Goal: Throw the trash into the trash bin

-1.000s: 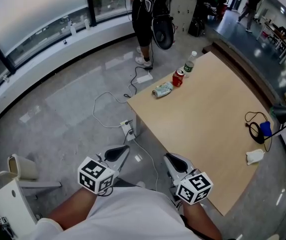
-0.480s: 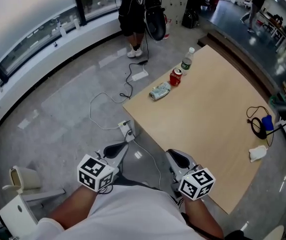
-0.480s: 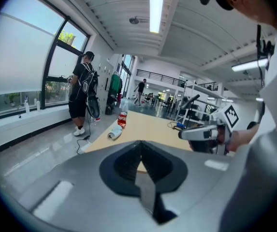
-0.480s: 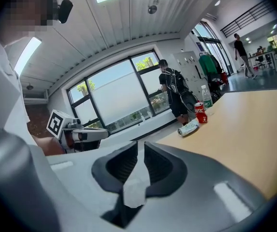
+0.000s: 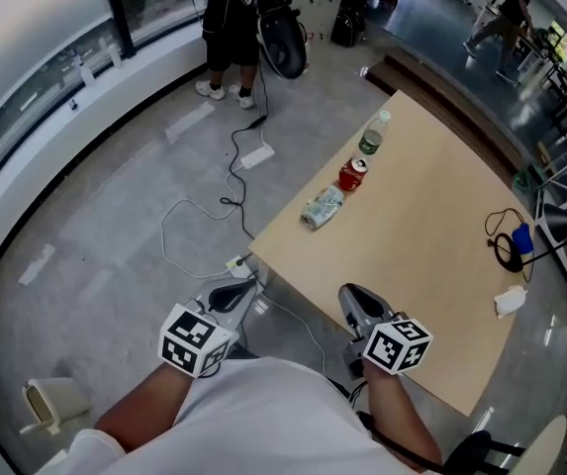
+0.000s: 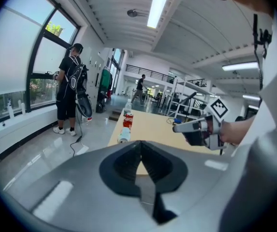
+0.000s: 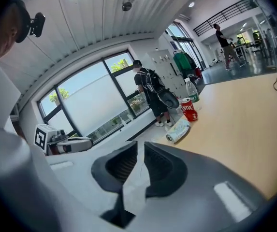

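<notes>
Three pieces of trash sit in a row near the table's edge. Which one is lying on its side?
The crumpled pale item, at the near end of the row. The red can and the green-labelled bottle both stand upright.

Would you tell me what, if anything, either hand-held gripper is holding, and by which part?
Nothing: the left hand-held gripper is shut empty, the right hand-held gripper barely open, empty.

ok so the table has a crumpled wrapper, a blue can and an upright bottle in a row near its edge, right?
Not quite: the can is red, not blue. The head view shows it between the crumpled wrapper and the upright bottle, in a row near the edge of the table.
</notes>
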Available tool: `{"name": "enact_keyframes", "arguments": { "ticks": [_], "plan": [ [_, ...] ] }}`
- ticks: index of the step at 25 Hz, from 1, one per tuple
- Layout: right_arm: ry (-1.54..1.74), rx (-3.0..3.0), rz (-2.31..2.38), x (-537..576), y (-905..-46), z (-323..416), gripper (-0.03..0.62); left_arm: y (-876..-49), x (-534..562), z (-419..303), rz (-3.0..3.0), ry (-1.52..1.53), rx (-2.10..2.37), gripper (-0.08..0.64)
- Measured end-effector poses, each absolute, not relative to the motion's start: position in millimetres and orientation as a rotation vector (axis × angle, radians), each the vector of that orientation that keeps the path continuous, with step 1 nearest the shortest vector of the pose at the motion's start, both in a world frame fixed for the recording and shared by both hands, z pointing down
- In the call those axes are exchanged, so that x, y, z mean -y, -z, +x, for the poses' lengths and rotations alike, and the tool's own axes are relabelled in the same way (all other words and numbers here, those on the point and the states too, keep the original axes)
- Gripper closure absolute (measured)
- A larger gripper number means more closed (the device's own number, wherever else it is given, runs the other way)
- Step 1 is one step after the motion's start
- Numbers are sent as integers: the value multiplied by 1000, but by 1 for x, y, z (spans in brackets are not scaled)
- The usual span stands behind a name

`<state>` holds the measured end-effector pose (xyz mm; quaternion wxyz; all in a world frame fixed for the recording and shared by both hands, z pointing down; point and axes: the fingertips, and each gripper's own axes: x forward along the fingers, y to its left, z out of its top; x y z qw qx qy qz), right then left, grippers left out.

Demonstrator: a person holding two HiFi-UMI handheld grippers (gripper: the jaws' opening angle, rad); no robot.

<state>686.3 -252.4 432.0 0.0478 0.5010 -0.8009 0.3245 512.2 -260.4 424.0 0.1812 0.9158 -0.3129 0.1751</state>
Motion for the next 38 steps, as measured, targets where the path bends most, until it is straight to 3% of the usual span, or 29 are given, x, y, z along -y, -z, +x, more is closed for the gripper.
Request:
{"name": "enact_keyframes", "arguments": {
  "ticks": [11, 26, 31, 38],
  "plan": [
    [-1049, 2173, 1810, 343, -460, 683, 501, -437, 345, 457, 2641, -541, 719, 551],
    [-1439, 1932, 1865, 414, -551, 736, 431, -474, 401, 513, 2569, -664, 628, 551],
    [-1732, 1840, 1870, 428, -589, 744, 386, -477, 405, 517, 2540, -677, 648, 551],
    [-1767, 1744, 1842, 445, -615, 743, 312, -484, 414, 505, 2471, -692, 719, 551]
  ]
}}
